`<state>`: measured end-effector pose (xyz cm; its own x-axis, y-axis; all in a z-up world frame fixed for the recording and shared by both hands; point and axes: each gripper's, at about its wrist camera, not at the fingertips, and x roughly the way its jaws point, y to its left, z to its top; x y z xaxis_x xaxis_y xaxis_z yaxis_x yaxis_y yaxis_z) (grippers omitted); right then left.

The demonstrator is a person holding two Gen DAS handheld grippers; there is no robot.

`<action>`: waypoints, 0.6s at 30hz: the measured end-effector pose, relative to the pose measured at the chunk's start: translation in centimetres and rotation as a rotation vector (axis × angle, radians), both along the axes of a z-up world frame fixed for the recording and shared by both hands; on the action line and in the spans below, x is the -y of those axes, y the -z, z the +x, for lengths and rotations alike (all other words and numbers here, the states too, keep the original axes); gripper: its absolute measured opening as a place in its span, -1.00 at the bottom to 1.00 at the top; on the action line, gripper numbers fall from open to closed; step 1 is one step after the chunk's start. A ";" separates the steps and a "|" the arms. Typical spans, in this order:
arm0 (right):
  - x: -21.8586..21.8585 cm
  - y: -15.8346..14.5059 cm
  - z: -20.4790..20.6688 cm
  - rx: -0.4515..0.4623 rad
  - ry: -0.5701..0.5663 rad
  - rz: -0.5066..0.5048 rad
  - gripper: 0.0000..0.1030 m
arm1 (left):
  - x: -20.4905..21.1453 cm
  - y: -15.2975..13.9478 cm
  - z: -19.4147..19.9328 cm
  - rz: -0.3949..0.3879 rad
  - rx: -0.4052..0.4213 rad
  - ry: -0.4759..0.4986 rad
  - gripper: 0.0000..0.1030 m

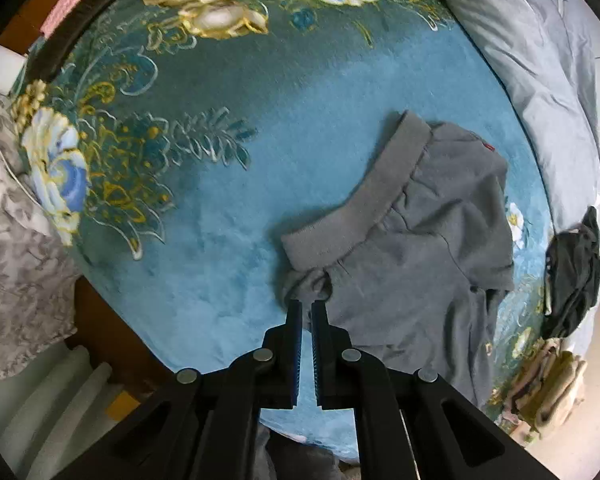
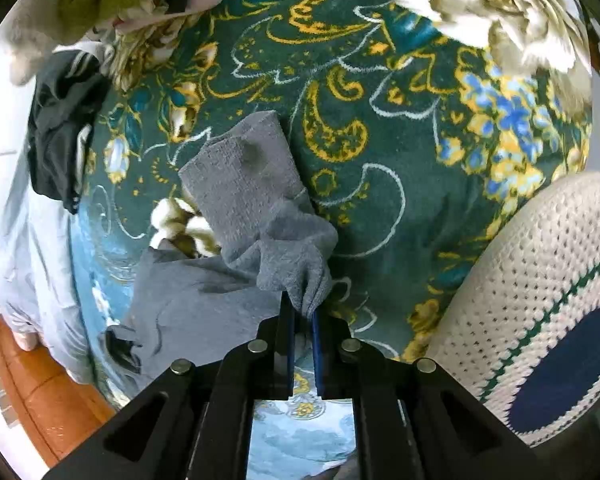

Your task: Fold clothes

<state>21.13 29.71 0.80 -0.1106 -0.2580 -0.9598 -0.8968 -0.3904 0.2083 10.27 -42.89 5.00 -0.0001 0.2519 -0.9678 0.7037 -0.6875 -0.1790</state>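
Observation:
A grey knit garment with a ribbed band lies on the blue floral blanket. My left gripper is shut on a bunched corner of it just below the band's near end. In the right wrist view the same grey garment is lifted and drawn into a fold. There my right gripper is shut on its gathered edge, the ribbed cuff standing up beyond the fingertips.
A dark garment and a heap of beige clothes lie at the bed's right edge. A grey quilt runs along the far side. A grey patterned cloth hangs left. A cream crocheted cushion sits right of my right gripper.

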 end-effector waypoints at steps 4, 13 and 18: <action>0.4 0.4 -1.2 0.016 -0.057 -0.008 -0.69 | -0.6 1.2 0.7 0.021 0.016 -0.035 -0.83; -1.3 1.9 -5.2 0.052 -0.180 0.038 0.11 | -1.7 5.9 4.9 0.022 0.124 -0.140 -0.31; -2.2 3.5 -7.1 0.115 -0.223 0.092 0.11 | -1.8 6.9 6.3 0.031 0.124 -0.184 0.02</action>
